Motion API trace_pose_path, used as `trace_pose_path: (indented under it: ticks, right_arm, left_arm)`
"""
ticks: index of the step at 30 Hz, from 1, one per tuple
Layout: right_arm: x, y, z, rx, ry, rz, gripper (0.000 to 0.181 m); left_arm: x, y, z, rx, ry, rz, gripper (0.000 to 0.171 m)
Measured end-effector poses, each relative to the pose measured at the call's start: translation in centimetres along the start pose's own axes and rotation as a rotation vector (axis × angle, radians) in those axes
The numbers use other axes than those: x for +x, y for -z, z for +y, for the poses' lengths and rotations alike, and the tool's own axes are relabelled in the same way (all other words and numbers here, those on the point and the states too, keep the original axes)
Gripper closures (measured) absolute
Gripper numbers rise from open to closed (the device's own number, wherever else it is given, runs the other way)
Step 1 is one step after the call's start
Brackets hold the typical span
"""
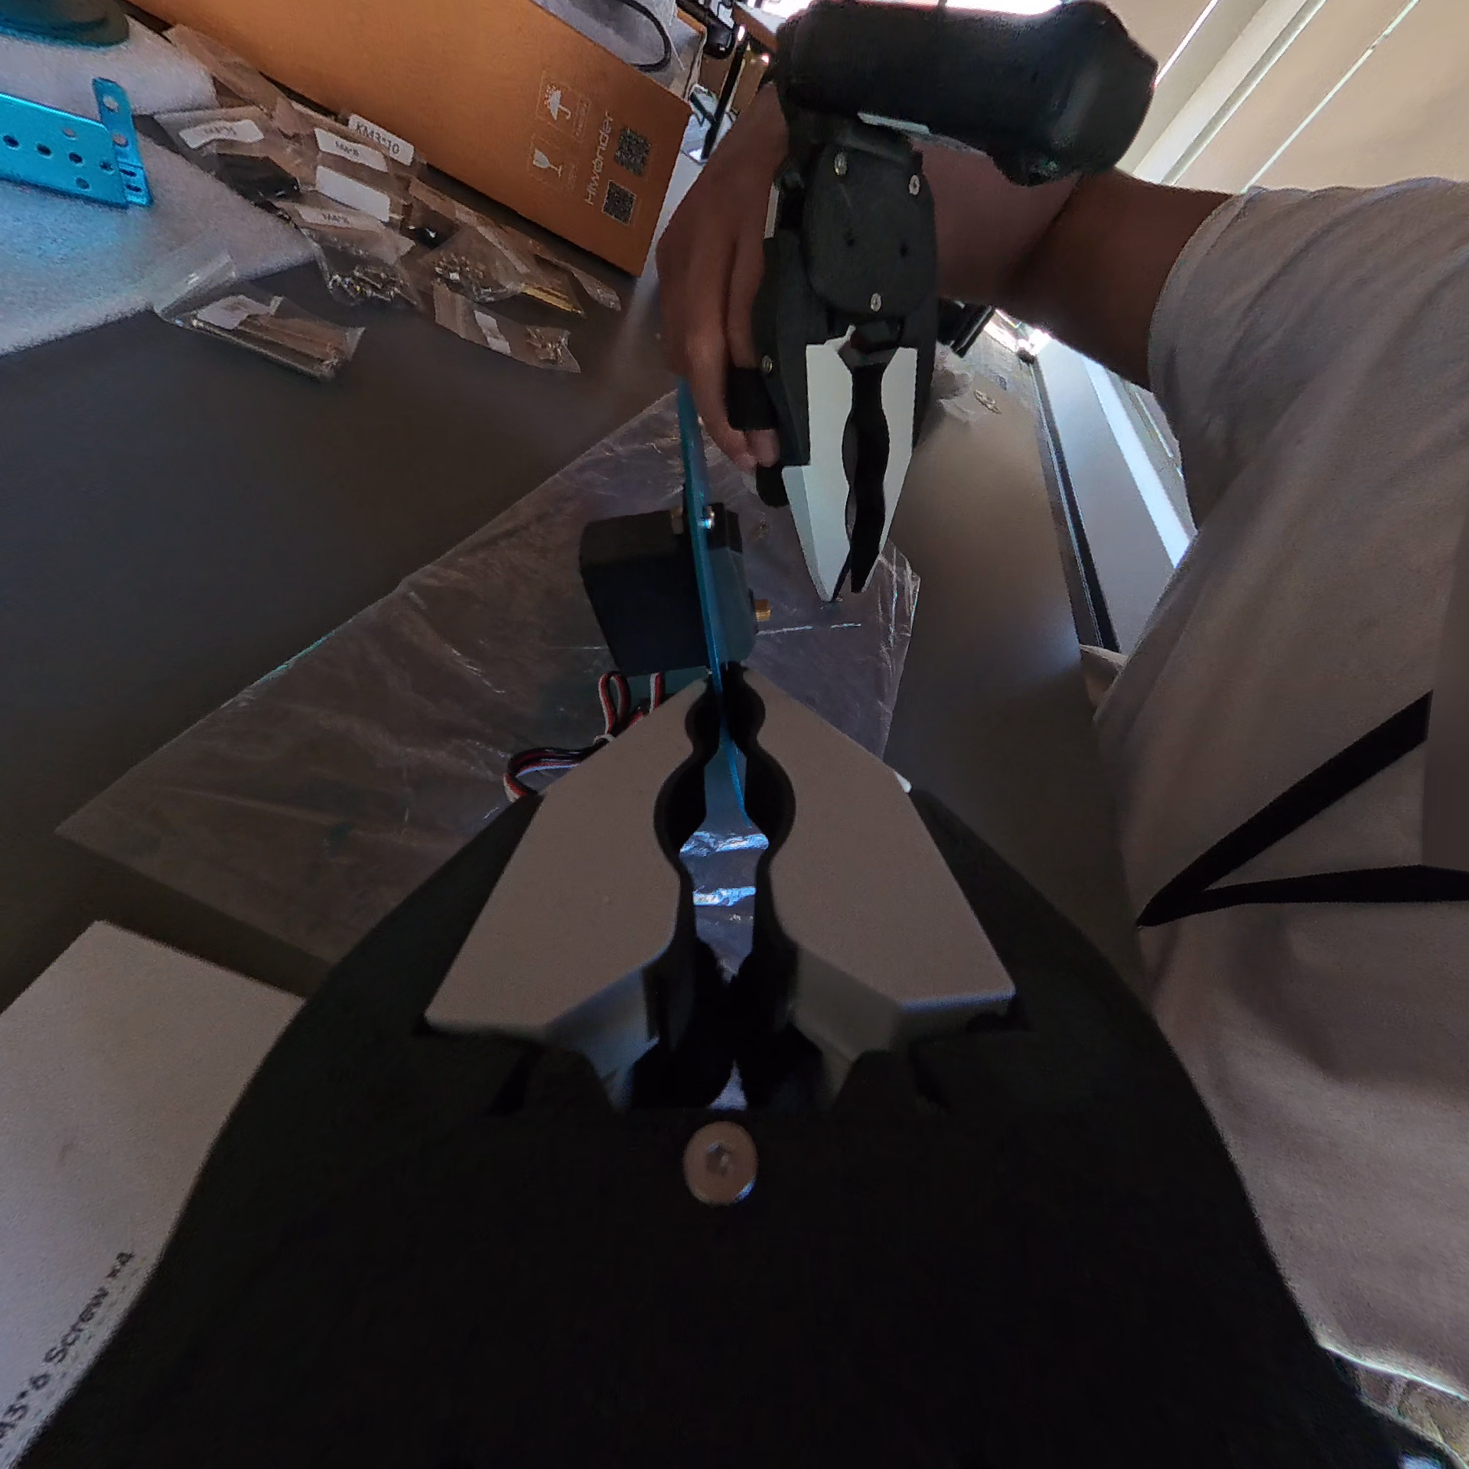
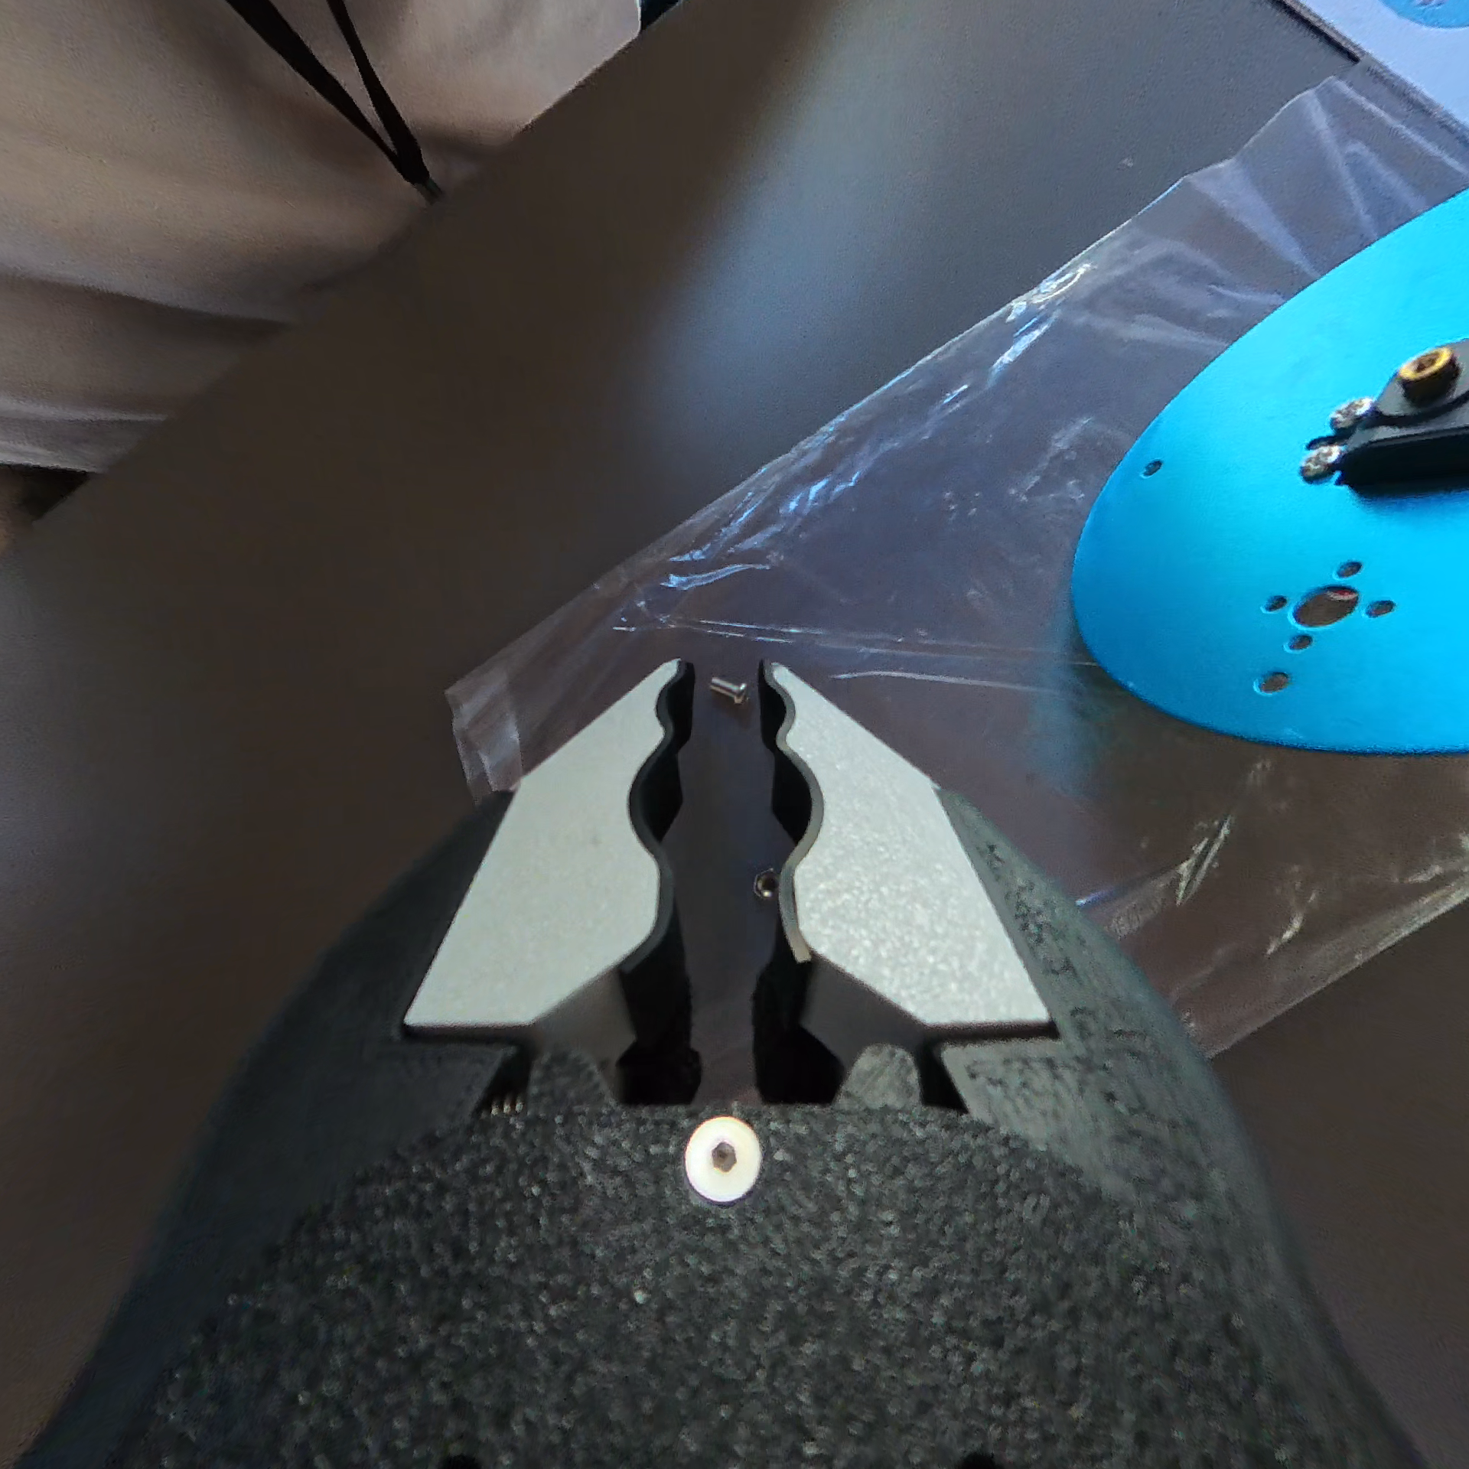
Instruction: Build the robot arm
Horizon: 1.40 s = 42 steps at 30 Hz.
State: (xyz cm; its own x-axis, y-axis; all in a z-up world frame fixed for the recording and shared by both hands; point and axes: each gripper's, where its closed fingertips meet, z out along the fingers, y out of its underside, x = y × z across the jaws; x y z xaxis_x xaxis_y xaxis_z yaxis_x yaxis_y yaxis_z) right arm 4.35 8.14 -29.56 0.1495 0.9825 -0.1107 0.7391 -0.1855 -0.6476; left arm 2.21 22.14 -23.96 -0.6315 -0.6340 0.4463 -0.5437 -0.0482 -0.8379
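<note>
My left gripper (image 1: 725, 684) is shut on the lower edge of a blue metal plate (image 1: 727, 604), held on edge above a clear plastic bag (image 1: 397, 715). A black servo (image 1: 644, 596) with red, white and black wires (image 1: 612, 707) is fixed to the plate. My right gripper (image 2: 726, 668) is slightly open and points down at the bag (image 2: 914, 556), with a small silver screw (image 2: 729, 690) lying between its tips. It also shows in the left wrist view (image 1: 844, 592), just right of the plate. A second screw (image 2: 765, 882) lies farther back between the fingers. The plate (image 2: 1240, 556) fills the right.
A cardboard box (image 1: 477, 103), several small bags of screws (image 1: 381, 238) and a blue bracket (image 1: 71, 151) lie at the far side of the dark table (image 1: 238, 517). A white sheet (image 1: 119, 1113) lies at the near left. A person's arm and shirt (image 1: 1272, 556) fill the right. About 15 cm separates my left fingertips from my right. From either gripper's tips it is about 30 cm to the blue bracket (image 1: 71, 151).
</note>
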Motion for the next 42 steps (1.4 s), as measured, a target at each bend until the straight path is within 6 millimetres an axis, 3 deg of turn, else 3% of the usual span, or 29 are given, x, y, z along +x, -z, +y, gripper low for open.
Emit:
trace_pose_path:
  ticks: [5, 13, 36, 42]
  right_arm:
    - [-0.4, 0.1, 0.7, -0.023, -0.009, -0.017, 0.17]
    - [-1.2, 0.4, 1.4, -0.025, -0.041, 0.101, 0.174]
    - [-1.1, -1.1, -0.3, 0.029, -0.205, 0.368, 0.181]
    - [-0.1, -0.5, -1.6, 0.155, -0.415, 0.406, 0.181]
  left_arm:
    - [0.1, 0.0, 0.0, 0.001, -0.015, 0.002, 0.171]
    - [0.2, 0.0, 0.0, 0.001, -0.012, 0.003, 0.171]
    - [0.3, -0.2, 0.0, 0.004, -0.029, -0.013, 0.171]
    - [0.5, -0.4, -0.1, 0.01, -0.055, -0.025, 0.171]
